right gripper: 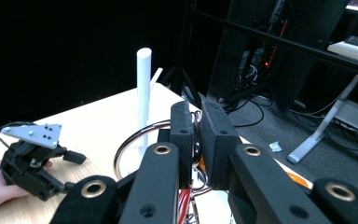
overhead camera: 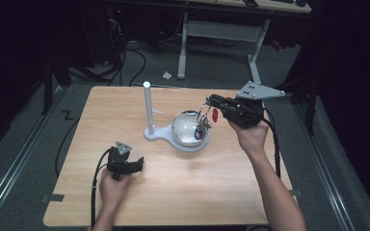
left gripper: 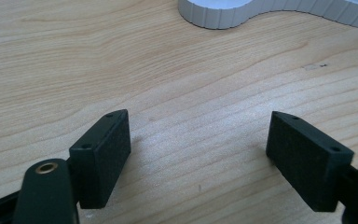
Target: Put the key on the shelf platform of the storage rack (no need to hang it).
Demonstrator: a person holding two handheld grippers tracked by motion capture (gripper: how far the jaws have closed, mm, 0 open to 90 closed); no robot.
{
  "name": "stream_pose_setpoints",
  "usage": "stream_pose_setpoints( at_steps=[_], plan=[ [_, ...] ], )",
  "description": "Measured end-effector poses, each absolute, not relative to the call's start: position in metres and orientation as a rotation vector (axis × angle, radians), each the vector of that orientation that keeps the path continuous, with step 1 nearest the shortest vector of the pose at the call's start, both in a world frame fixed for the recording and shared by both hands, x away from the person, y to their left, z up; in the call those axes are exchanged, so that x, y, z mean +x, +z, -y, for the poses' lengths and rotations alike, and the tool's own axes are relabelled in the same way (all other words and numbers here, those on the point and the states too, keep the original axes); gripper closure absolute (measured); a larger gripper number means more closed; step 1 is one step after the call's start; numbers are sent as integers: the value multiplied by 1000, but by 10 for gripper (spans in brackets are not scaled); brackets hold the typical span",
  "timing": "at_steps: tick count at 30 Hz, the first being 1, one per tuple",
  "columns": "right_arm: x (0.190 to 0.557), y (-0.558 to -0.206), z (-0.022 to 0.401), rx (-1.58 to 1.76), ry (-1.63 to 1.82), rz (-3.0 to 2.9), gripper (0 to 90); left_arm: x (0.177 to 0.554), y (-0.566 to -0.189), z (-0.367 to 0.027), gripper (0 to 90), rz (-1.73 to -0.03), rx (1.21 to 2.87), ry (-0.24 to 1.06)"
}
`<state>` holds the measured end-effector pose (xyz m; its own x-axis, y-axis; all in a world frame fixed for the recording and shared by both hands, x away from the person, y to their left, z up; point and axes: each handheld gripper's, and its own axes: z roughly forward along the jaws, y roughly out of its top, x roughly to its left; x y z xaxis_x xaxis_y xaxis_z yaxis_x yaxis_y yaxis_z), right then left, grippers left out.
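My right gripper (overhead camera: 211, 101) (right gripper: 198, 112) is shut on a metal key ring (right gripper: 129, 145). From it a bunch of keys with coloured tags (overhead camera: 203, 127) hangs over a shiny bowl (overhead camera: 187, 126). The bowl sits on the round end of a white stand (overhead camera: 160, 134), whose upright post (overhead camera: 147, 107) (right gripper: 143, 84) rises to the left of the ring. My left gripper (overhead camera: 136, 164) (left gripper: 198, 140) rests low on the wooden table (overhead camera: 212, 178), well short of the stand, with its jaws wide apart and nothing between them. It also appears farther off as the left gripper (right gripper: 70, 170).
The ribbed edge of the white stand base (left gripper: 223, 14) lies ahead of the left jaws. Beyond the table's far edge are a white desk frame (overhead camera: 221, 33) and loose cables (overhead camera: 120, 62) on the grey floor.
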<state>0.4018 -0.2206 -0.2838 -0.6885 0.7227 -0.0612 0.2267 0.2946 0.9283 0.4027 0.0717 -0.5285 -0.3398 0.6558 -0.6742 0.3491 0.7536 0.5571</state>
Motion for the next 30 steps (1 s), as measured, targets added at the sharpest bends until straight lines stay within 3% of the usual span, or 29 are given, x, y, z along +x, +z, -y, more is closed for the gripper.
stream_pose_setpoints(
  at_steps=[27,30],
  plan=[
    [443,-340,192,926,1245,-2215,841,403,-528,-70,222,-1965,749,385],
    [446,-343,193,938,1254,-2219,876,404,-528,-70,222,-1966,746,385]
  ],
)
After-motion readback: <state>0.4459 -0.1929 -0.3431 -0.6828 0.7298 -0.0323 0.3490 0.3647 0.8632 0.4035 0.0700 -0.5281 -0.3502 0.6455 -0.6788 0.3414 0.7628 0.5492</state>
